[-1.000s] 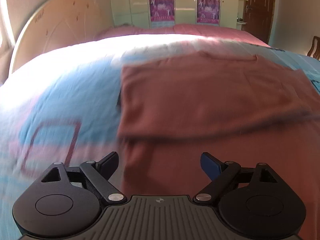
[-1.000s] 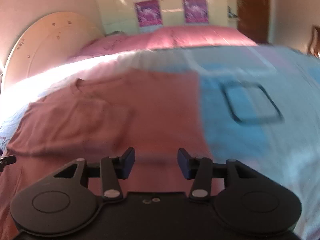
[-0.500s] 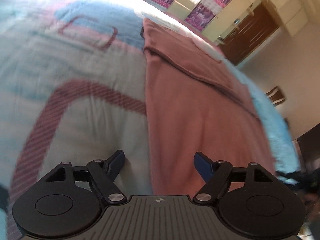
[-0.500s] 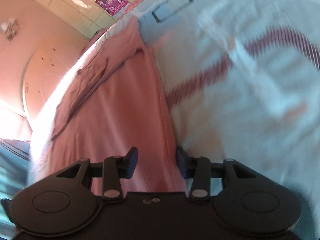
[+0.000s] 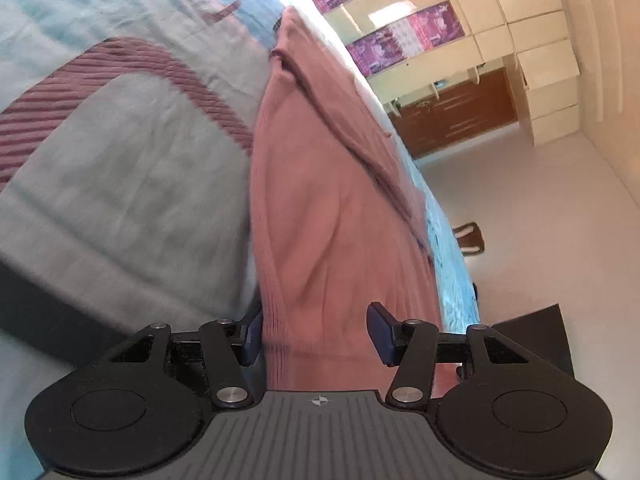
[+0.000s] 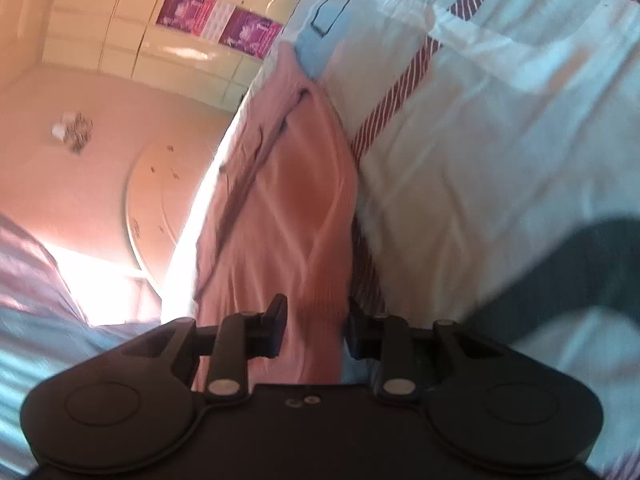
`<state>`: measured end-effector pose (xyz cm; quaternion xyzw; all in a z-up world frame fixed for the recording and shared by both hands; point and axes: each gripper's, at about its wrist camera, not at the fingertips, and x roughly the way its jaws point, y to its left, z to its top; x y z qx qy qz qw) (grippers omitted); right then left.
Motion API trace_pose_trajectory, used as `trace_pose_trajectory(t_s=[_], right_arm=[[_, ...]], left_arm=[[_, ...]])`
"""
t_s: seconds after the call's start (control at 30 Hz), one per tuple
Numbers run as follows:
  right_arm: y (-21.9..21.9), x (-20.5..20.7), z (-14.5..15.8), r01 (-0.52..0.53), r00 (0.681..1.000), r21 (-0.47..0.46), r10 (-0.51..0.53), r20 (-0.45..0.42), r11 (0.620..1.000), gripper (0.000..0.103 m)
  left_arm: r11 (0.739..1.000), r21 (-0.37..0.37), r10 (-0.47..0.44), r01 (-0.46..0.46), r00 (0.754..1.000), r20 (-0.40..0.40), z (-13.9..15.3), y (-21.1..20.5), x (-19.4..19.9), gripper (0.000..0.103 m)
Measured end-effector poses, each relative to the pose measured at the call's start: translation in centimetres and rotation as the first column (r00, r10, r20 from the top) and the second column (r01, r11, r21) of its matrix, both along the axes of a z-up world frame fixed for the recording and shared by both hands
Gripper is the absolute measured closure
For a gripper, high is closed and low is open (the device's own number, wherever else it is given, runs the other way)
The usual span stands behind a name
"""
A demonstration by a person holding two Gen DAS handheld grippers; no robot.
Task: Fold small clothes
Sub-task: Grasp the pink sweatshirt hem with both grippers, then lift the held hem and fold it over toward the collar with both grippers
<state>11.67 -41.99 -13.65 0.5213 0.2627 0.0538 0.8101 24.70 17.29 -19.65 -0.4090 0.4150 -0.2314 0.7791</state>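
Observation:
A salmon-pink garment [image 5: 320, 200] lies flat on the bed, its top part folded down over the body. My left gripper [image 5: 316, 334] is rolled on its side at the garment's near left corner. The ribbed hem runs between its jaws, which are closing with a wide gap left. In the right wrist view the same garment [image 6: 296, 208] runs away from my right gripper [image 6: 316, 330], which sits at the near right corner. Its jaws are also closing, and the cloth fills the narrower gap between them. I see no firm pinch on either side.
The bedspread [image 5: 120, 160] is pale blue and white with dark red striped bands [image 6: 392, 96]. A cream wardrobe with purple posters [image 5: 400, 40] stands beyond the bed, with a chair [image 5: 468, 236] on the floor. A rounded headboard [image 6: 160, 192] shows in the right wrist view.
Both grippers dropped from above the garment to its near hem corners and rolled sideways. Both pairs of jaws narrowed, and the hem now lies between each pair.

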Motion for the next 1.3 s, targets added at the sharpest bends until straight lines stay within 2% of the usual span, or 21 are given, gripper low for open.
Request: trace_pose_trajectory(t_s=[0.07,0.1,0.27,0.3,0.33,0.37,0.43,0.53,0.63,0.73,0.87,0.97,1.07,1.2,1.3], right_arm=[[-0.4,1.0,0.4,-0.015,1.0,0.001,0.015,0.017,1.0,0.073],[-0.3,1.3,0.7,-0.028,0.999,-0.016,0.029,0.019,0.999,0.073],[1.0,0.8,1.7,-0.133,0.989,-0.173,0.119,-0.086,0.976,0.082],[1.3,0.6,1.6,-0.143,0.987,-0.191,0.125,-0.104,0.971,0.089],[1.4,0.4,1.5,-0.15,0.986,-0.19,0.132,-0.104,0.97,0.091],[1.6,0.5,1.4,-0.151,0.986,-0.19,0.133,-0.105,0.97,0.094],[1.9,0.7,1.5,-0.157,0.985,-0.194,0.141,-0.094,0.968,0.095],[1.6,-0.4,2.8,-0.135,0.99,-0.165,0.139,0.016,0.977,0.096],[0.4,-1.5,3.6,-0.065,0.995,-0.142,0.074,0.059,0.988,0.096],[0.7,-0.4,2.6,-0.102,0.995,-0.179,0.097,-0.04,0.979,0.096],[0.7,0.1,5.2,-0.061,0.996,-0.149,0.069,0.054,0.987,0.096],[0.4,2.4,8.8,-0.023,0.991,-0.181,0.046,0.128,0.983,0.096],[-0.3,6.3,11.5,0.028,0.981,-0.185,0.009,0.191,0.982,0.096],[-1.8,15.1,14.1,0.093,0.978,-0.184,-0.055,0.204,0.978,0.096],[-4.0,22.4,13.8,0.116,0.981,-0.124,-0.094,0.173,0.985,0.096]], left_arm=[[0.999,-0.031,0.025,-0.025,0.999,0.019,0.4,-0.2,0.4,0.05],[0.999,-0.015,0.03,-0.03,0.999,0.026,0.6,-0.4,0.4,0.05],[0.982,0.185,-0.029,0.022,0.999,0.035,1.4,-1.6,-1.5,0.052],[0.979,0.204,-0.033,0.024,0.999,0.042,1.5,-1.9,-1.7,0.063],[0.975,0.223,-0.035,0.026,0.999,0.04,1.5,-2.1,-1.8,0.071],[0.969,0.244,-0.034,0.025,0.999,0.033,1.4,-2.4,-1.8,0.094],[0.964,0.265,-0.026,0.014,0.999,0.04,1.5,-2.7,-1.9,0.098],[0.967,0.251,0.02,-0.04,0.996,0.083,2.5,-2.2,-3.3,0.098],[0.958,0.284,0.031,-0.043,0.998,0.046,1.4,-2.2,-3.9,0.098],[0.97,0.223,0.086,-0.095,0.995,0.052,1.1,-1.8,-3.3,0.098],[0.981,0.097,0.154,-0.166,0.981,0.118,3.1,-1.0,-2.8,0.098],[0.978,0.018,0.202,-0.209,0.961,0.191,5.5,-0.3,0.0,0.098],[0.971,-0.028,0.239,-0.239,0.943,0.23,7.4,-1.0,5.7,0.098],[0.967,0.005,0.244,-0.254,0.935,0.256,9.1,-2.4,14.5,0.098],[0.967,0.035,0.24,-0.253,0.947,0.212,9.0,-3.3,21.3,0.098]])
